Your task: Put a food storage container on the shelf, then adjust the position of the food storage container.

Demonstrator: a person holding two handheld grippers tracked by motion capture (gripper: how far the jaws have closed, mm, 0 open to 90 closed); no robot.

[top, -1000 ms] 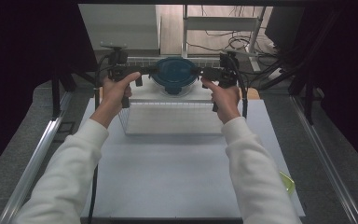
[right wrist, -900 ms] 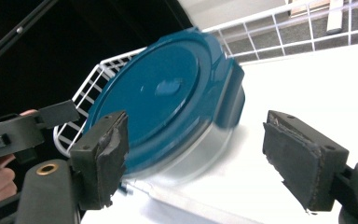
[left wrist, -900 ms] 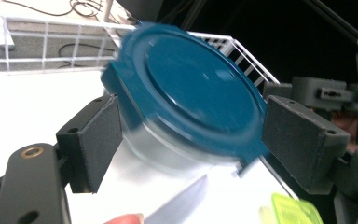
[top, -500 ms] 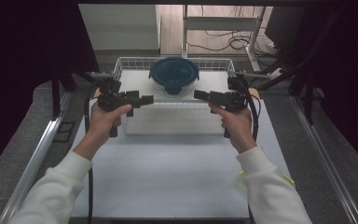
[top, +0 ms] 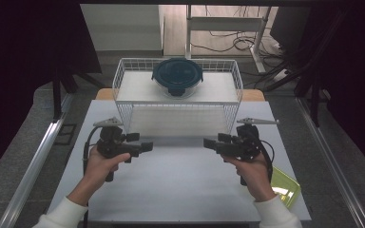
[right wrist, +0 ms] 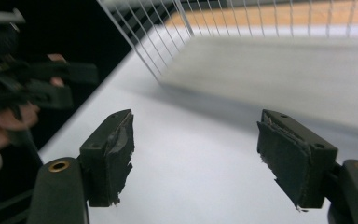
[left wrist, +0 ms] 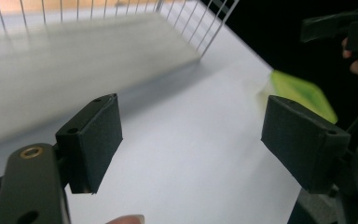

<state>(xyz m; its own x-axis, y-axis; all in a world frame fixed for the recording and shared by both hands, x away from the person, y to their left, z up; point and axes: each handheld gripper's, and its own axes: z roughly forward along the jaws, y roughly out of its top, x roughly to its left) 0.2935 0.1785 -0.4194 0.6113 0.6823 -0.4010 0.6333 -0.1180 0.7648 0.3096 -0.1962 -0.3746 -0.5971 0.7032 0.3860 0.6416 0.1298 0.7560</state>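
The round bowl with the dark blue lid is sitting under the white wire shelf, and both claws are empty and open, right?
Not quite. The bowl with the dark blue lid sits on top of the white wire shelf, not under it, as the high view shows. The rest holds: the left claw and the right claw are both open with nothing between their jaws.

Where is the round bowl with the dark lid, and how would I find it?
Find the white table, then the white wire rack at its far end. The round bowl sits on top, in the middle. It is the rack's one thing: clear sides, dark blue-green lid.
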